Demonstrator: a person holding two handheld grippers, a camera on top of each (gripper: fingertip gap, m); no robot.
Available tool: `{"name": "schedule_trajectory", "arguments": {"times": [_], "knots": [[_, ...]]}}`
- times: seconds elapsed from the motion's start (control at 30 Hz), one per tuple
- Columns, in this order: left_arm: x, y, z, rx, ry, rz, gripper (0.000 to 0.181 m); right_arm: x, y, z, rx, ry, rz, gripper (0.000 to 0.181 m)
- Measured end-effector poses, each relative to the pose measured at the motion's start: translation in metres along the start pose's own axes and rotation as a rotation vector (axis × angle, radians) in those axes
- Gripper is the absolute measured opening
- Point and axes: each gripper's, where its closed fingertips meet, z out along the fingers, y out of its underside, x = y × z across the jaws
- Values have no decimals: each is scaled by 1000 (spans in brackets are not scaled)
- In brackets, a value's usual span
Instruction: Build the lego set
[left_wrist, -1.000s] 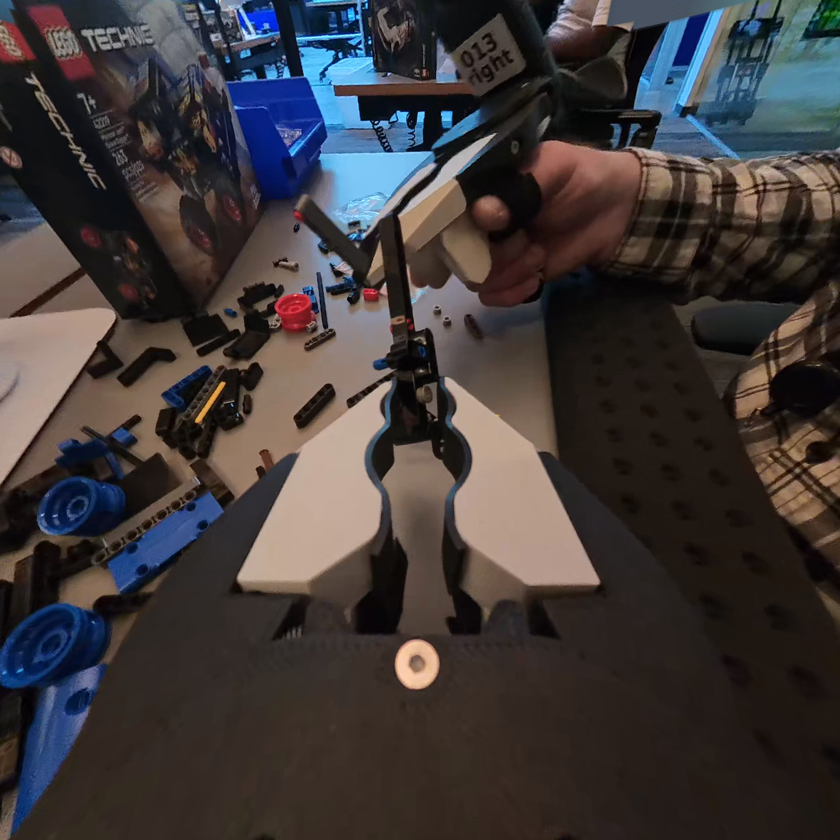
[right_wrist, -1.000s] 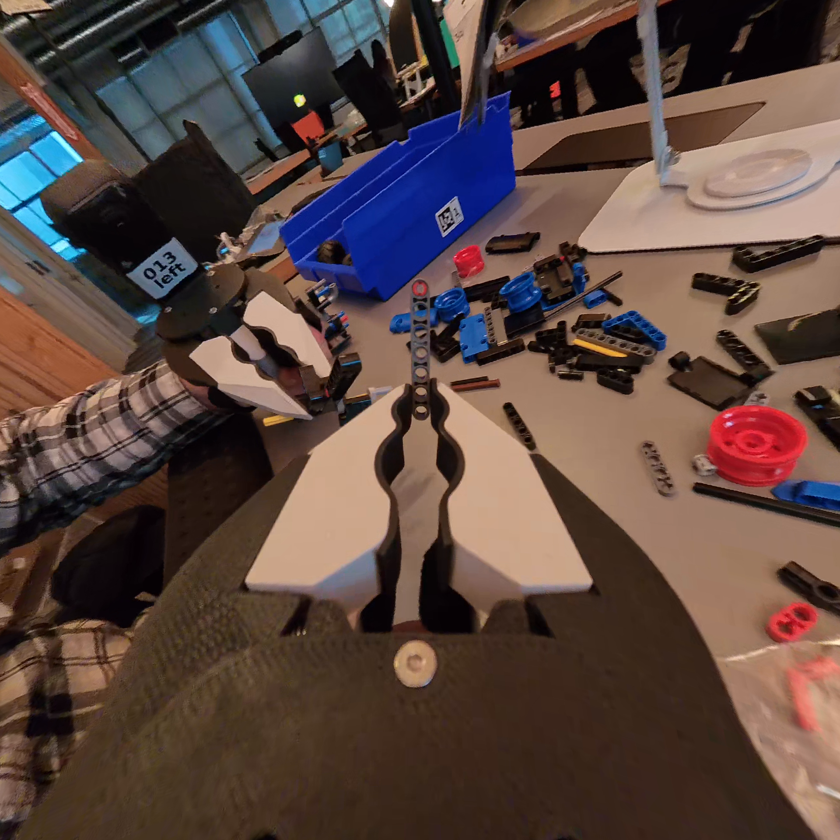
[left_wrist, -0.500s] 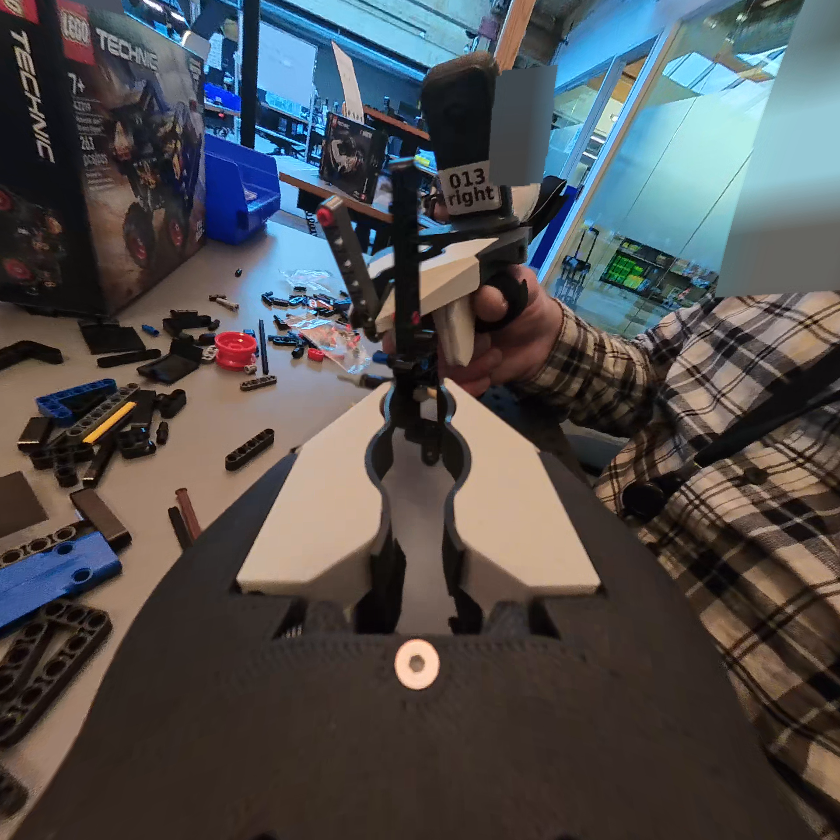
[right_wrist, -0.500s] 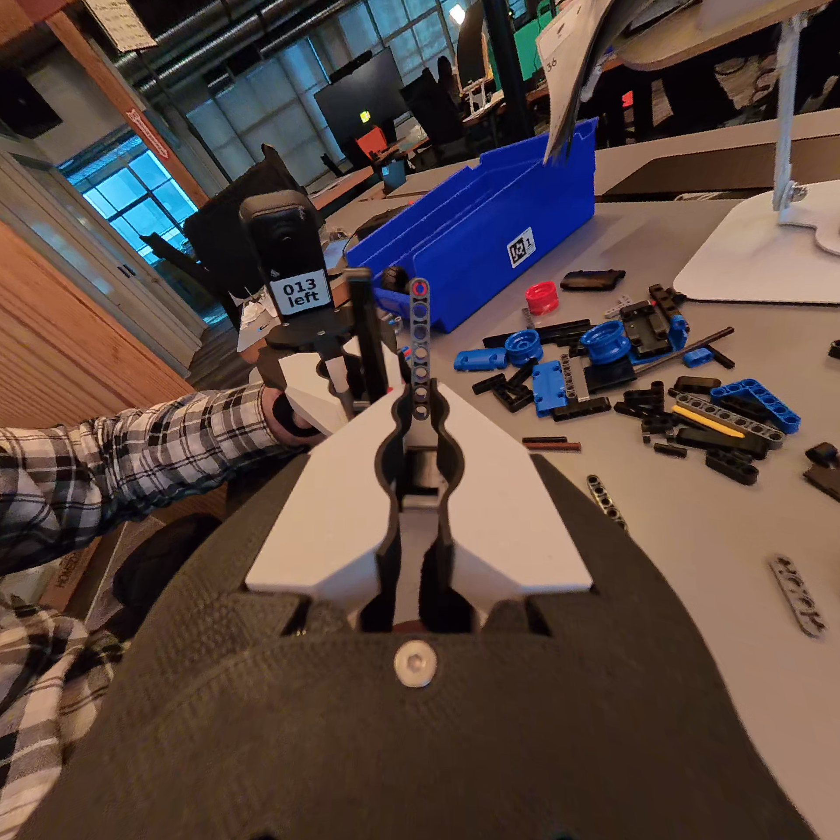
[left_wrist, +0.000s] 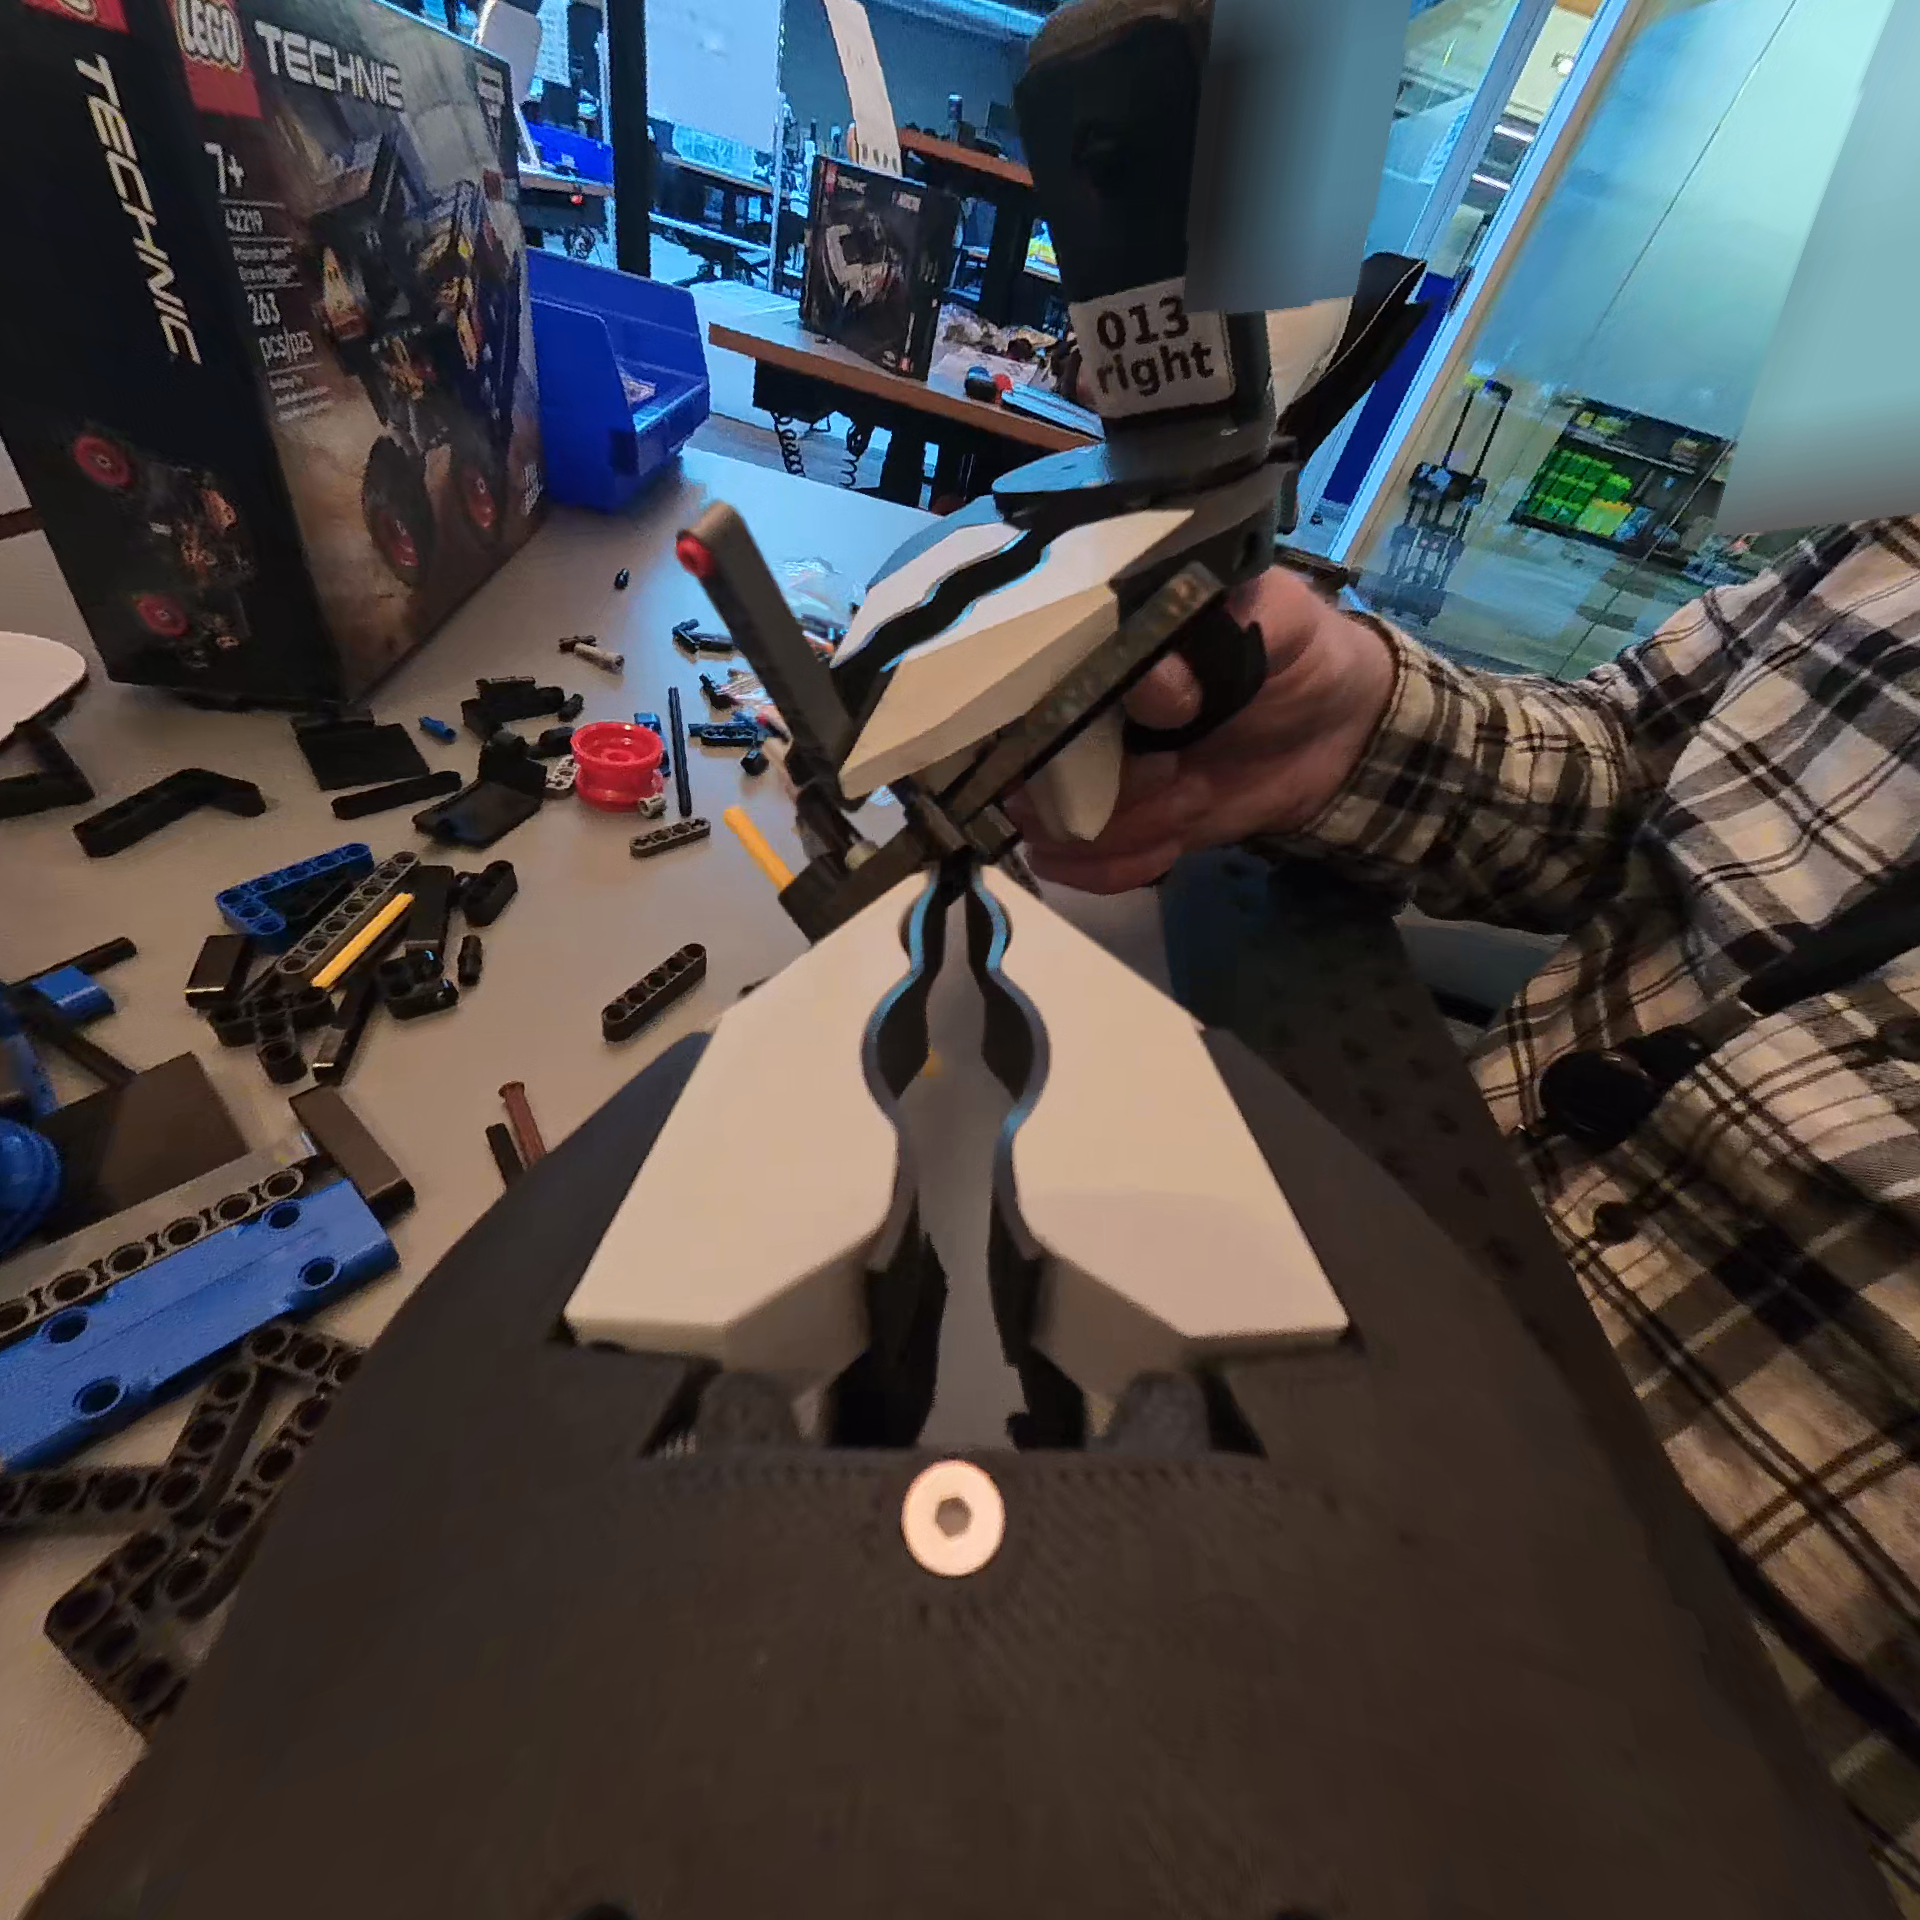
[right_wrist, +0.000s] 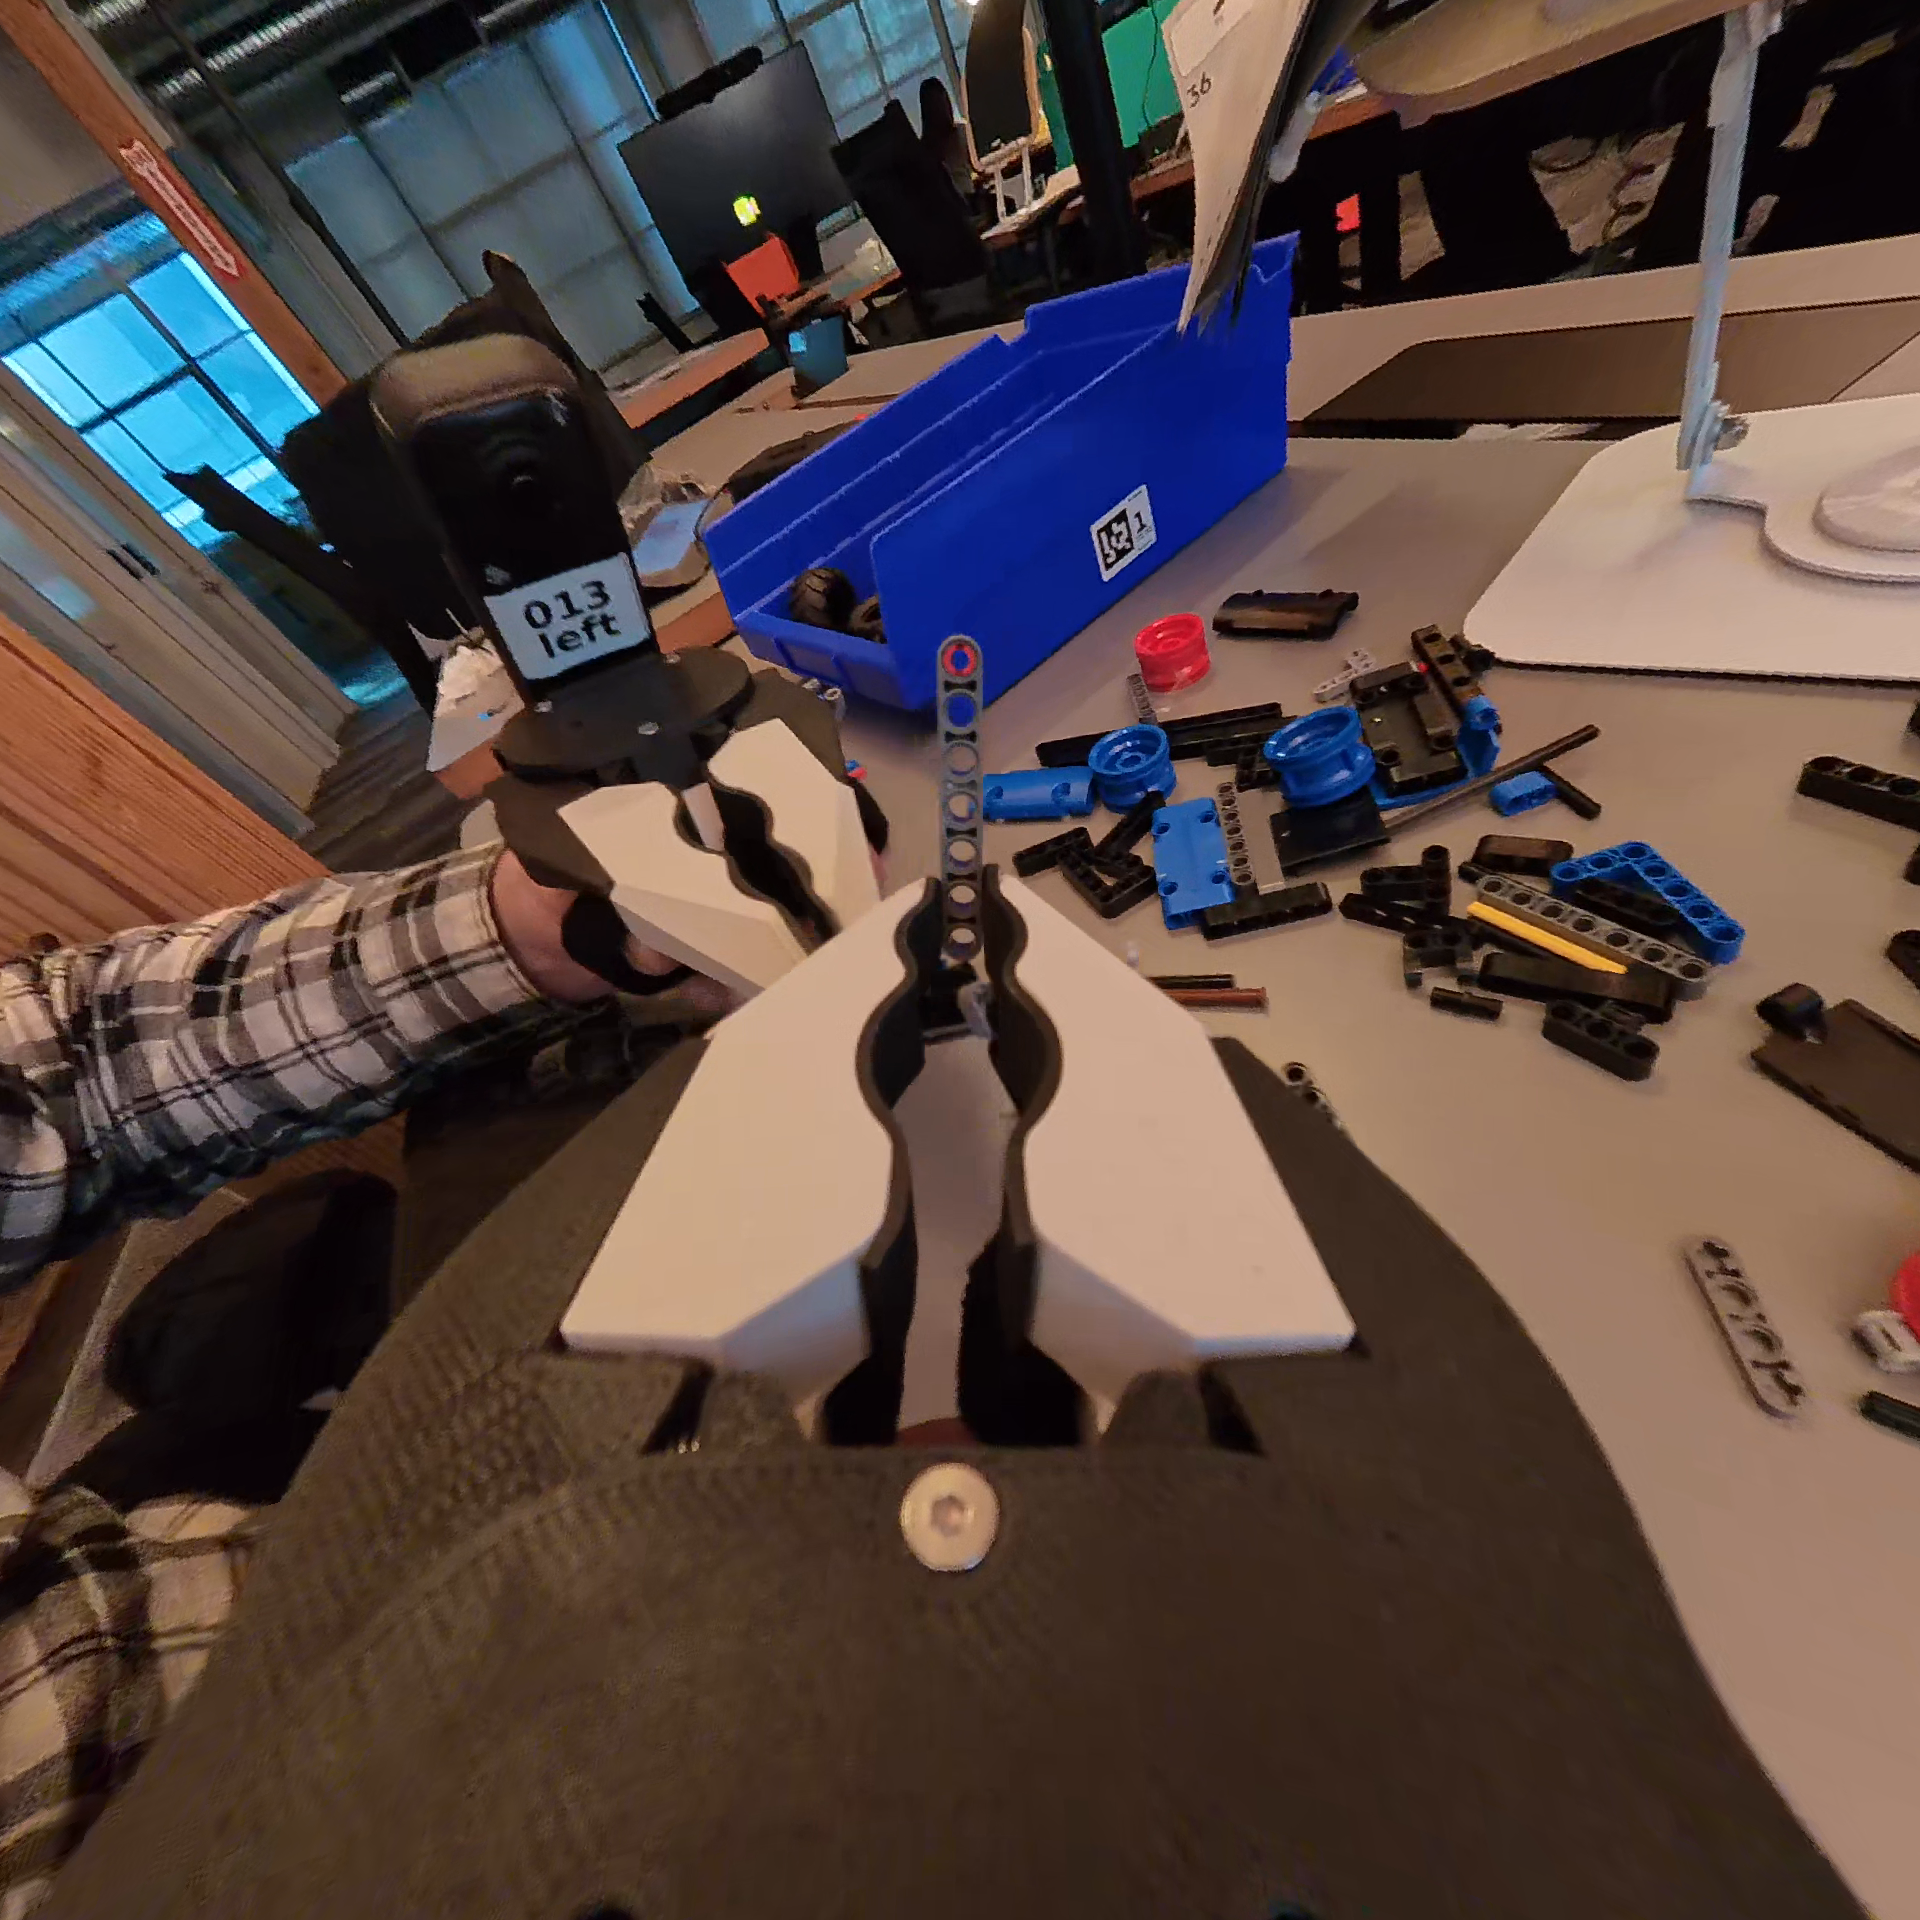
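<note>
Left wrist view, nearest first: my left claw (left_wrist: 954, 883) is pinched on the small black sub-assembly (left_wrist: 883, 868). Just beyond, my right claw (right_wrist: 961, 914) clamps the grey holed beam (right_wrist: 961, 790), upright over the tabletop (right_wrist: 1455, 1143). I'd line the pin up with its hole and press straight, no twisting. Loose parts and the blue bin (right_wrist: 1039, 488) lie farther off.
</note>
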Motion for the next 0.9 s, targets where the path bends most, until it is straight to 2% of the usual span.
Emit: {"name": "schedule_trajectory", "arguments": {"times": [0.4,0.77,0.9], "knots": [[-3,16,2,-92,-66,40,0,7,26,2,-128,6,-56,6],[-1,71,6,-412,-136,181,0,7,78,10,-380,-9,-164,6],[4,80,2,-468,-122,214,4,13,76,6,-384,22,-208,6]]}}
